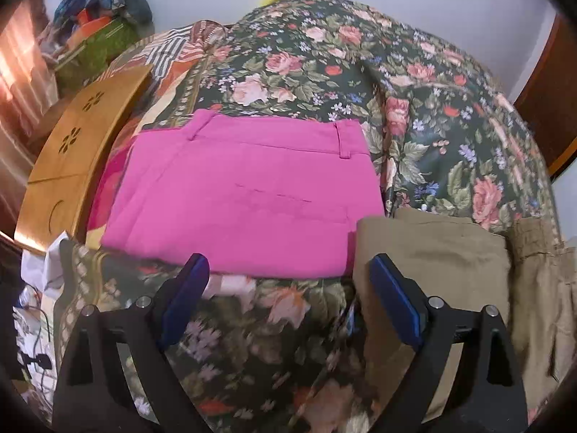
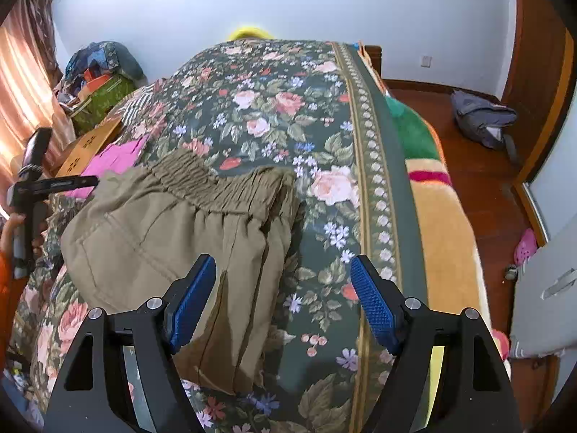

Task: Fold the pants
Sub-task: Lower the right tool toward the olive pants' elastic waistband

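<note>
— Where are the trousers?
— Khaki trousers point(image 2: 173, 238) lie folded on the flowered bedspread point(image 2: 324, 151), beside the folded pink pair point(image 1: 249, 195).
— And the tongs?
— Left gripper point(image 1: 288, 306) and right gripper point(image 2: 283, 303) both spread wide, holding nothing.

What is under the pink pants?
The pink pants lie folded on the flowery bedspread. At their near edge a bit of pale cloth peeks out. Anything else underneath is covered.
</note>
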Demonstrator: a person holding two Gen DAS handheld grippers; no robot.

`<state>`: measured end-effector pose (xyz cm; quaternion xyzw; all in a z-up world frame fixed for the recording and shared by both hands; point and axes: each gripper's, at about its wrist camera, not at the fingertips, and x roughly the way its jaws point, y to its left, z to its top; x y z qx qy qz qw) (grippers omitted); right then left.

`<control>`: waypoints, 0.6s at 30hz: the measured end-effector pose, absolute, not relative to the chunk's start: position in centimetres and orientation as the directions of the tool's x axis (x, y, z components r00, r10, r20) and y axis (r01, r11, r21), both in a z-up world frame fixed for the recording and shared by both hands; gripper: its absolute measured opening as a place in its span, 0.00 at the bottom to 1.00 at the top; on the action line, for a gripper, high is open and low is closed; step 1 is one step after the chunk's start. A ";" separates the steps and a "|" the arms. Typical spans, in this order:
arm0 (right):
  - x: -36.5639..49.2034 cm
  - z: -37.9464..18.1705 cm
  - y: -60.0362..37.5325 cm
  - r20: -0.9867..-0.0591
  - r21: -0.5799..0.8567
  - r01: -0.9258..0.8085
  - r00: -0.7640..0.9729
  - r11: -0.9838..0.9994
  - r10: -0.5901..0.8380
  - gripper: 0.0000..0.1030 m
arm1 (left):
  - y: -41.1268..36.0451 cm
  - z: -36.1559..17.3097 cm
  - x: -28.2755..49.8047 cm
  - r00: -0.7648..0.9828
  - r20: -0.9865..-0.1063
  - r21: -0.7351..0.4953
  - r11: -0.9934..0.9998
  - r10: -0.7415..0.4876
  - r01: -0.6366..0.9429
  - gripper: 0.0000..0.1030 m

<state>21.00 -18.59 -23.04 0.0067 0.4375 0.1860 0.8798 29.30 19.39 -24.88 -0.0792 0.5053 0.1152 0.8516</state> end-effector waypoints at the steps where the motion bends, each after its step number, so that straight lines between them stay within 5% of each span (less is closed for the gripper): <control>1: 21.0 -22.9 -18.6 -0.764 0.178 -0.326 0.549 0.928 0.340 0.72 | 19.4 -24.5 28.7 0.470 -0.876 -0.033 0.961 0.104 -0.274 0.89; 12: 21.6 -22.3 -17.5 -0.740 0.195 -0.336 0.566 0.921 0.363 0.72 | 15.2 -23.2 25.2 0.500 -0.865 -0.137 0.981 -0.050 -0.140 0.91; 18: 23.8 -25.3 -17.1 -0.806 0.271 -0.320 0.439 0.908 0.396 0.72 | 14.0 -26.4 25.8 0.437 -0.895 -0.154 0.981 -0.088 -0.119 0.91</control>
